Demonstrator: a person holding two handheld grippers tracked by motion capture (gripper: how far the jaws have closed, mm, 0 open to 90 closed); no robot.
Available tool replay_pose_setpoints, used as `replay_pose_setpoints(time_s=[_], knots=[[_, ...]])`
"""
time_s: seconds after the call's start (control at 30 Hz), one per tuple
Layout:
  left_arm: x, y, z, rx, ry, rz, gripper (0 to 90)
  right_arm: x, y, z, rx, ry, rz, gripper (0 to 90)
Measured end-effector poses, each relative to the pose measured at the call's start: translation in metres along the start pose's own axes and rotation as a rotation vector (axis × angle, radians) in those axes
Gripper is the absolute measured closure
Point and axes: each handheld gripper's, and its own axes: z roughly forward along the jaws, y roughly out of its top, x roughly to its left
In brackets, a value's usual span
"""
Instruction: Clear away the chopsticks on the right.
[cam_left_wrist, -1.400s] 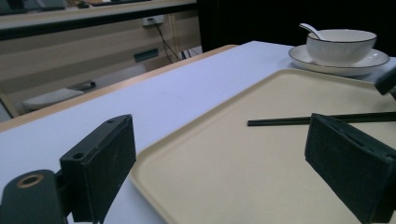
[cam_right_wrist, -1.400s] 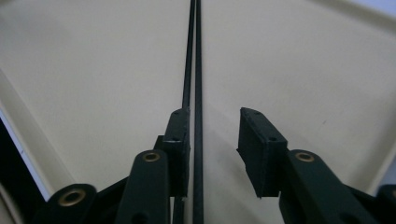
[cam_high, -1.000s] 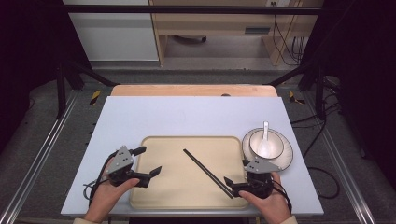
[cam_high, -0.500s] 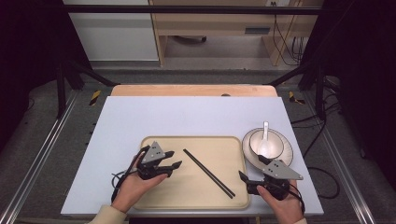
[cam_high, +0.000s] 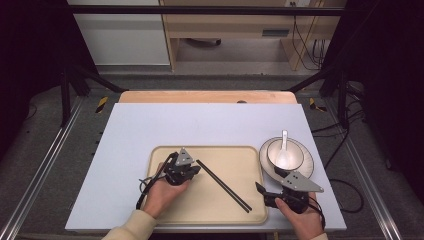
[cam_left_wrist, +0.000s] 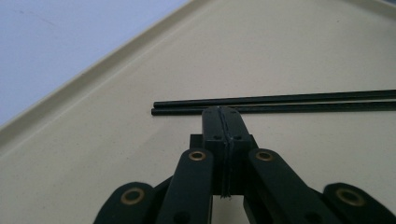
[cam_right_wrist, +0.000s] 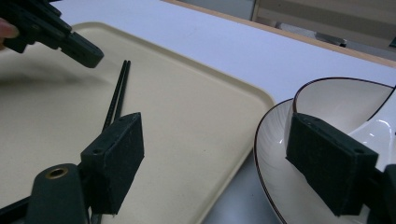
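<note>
Black chopsticks (cam_high: 223, 185), a pair, are lying side by side on the beige tray (cam_high: 240, 157), running diagonally from the tray's upper middle toward its near right corner. In the left gripper view the two sticks (cam_left_wrist: 280, 103) are resting flat and parallel on the tray floor (cam_left_wrist: 116, 154), their blunt ends just ahead of the jaw tips.

Left gripper (cam_high: 194, 171) is hovering over the tray beside the upper end of the pair, held in the person's left hand (cam_high: 162, 192). Its jaws have just been closing and are now standing fully together, pad against pad, with nothing between them; the sticks are lying just beyond the tips, and whether the tips are touching them cannot be told. In the right gripper view the same gripper (cam_right_wrist: 86, 53) is showing near the far ends of the chopsticks (cam_right_wrist: 116, 95).

Right gripper (cam_high: 260, 189) is sitting at the tray's near right corner, close to the lower end of the pair, held in the right hand (cam_high: 300, 220). Its jaws are standing wide apart, having just been narrowing slightly, and nothing is lying between the pads.

Beyond the tray's right edge, a white bowl (cam_high: 295, 150) holding a white spoon (cam_high: 284, 150) is resting on a plate (cam_high: 306, 167). Tray and plate are sitting on the pale table top (cam_high: 200, 125).
</note>
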Motion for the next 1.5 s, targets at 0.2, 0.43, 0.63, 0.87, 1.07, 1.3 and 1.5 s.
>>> replay_pose_setpoints(time_s=[0.2, 0.43, 0.63, 0.87, 1.07, 1.3, 1.5], knots=[[-0.004, 0.003, 0.014, 0.033, -0.004, 0.009, 89.8, 0.001, 0.0, 0.001, 0.013, 0.011, 0.005, 19.2], [-0.004, 0.008, 0.027, 0.019, -0.015, -0.006, 89.9, 0.003, -0.001, 0.003, 0.029, 0.027, 0.0, 19.5], [-0.004, 0.017, 0.038, 0.009, -0.026, 0.006, 90.0, 0.003, -0.001, 0.005, 0.037, 0.024, -0.003, 20.0], [-0.008, 0.031, 0.053, 0.006, -0.039, 0.029, 90.0, 0.004, -0.001, 0.007, 0.046, 0.026, -0.005, 20.6], [-0.013, 0.04, 0.066, -0.018, -0.058, 0.017, 90.0, 0.005, -0.002, 0.008, 0.056, 0.028, -0.008, 21.2], [-0.023, 0.043, 0.065, -0.001, -0.089, 0.044, 90.0, 0.003, -0.002, 0.007, 0.056, 0.023, 0.003, 21.4], [-0.04, 0.036, 0.05, 0.034, -0.138, 0.08, 90.0, 0.003, -0.002, 0.007, 0.057, 0.024, 0.009, 21.5]])
